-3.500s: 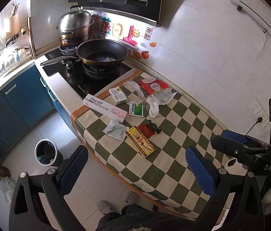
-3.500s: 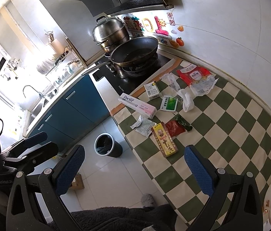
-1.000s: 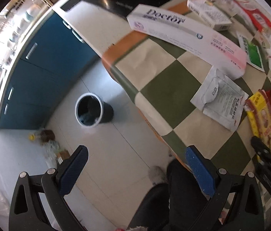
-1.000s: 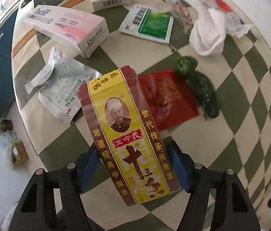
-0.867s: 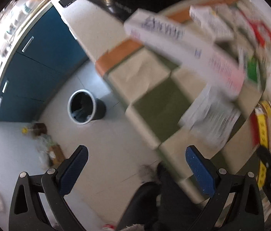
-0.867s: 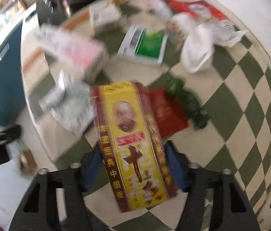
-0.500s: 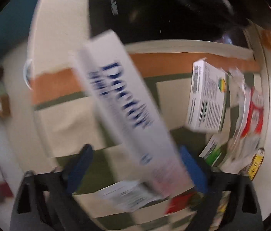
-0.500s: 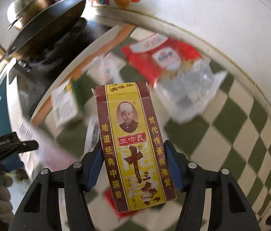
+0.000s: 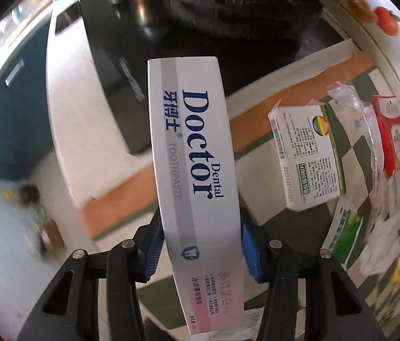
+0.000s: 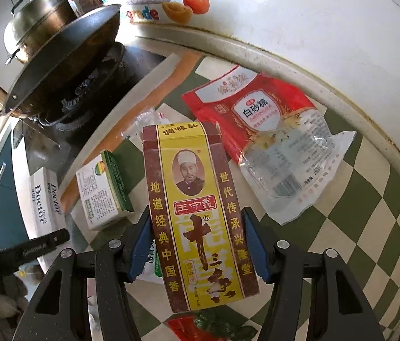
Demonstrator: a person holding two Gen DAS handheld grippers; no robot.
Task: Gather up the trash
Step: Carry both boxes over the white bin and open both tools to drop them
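Now the left hand-held gripper [image 9: 201,244] is clamped on a long white toothpaste box [image 9: 194,170], its 2 blue pads pressing the box's long sides near the pink end; the box is lifted clear of the tabletop [image 9: 256,153] and points toward the black stove [image 9: 114,56] at the far side. Meanwhile the right hand-held gripper [image 10: 198,244] grips a yellow and brown spice box [image 10: 197,213] by its long edges, held up above the green and white checked cloth [image 10: 370,199]. On the cloth a small white and green carton [image 10: 102,193] lies just left of the spice box, and a red and clear sugar bag [image 10: 265,130] lies to its far right, close to the wall. A dark wok [image 10: 63,56] sits on the burner at far left, with a steel lidded pot [image 10: 35,37] behind it. Red and green wrappers [image 10: 208,329] show at the near edge under the spice box.
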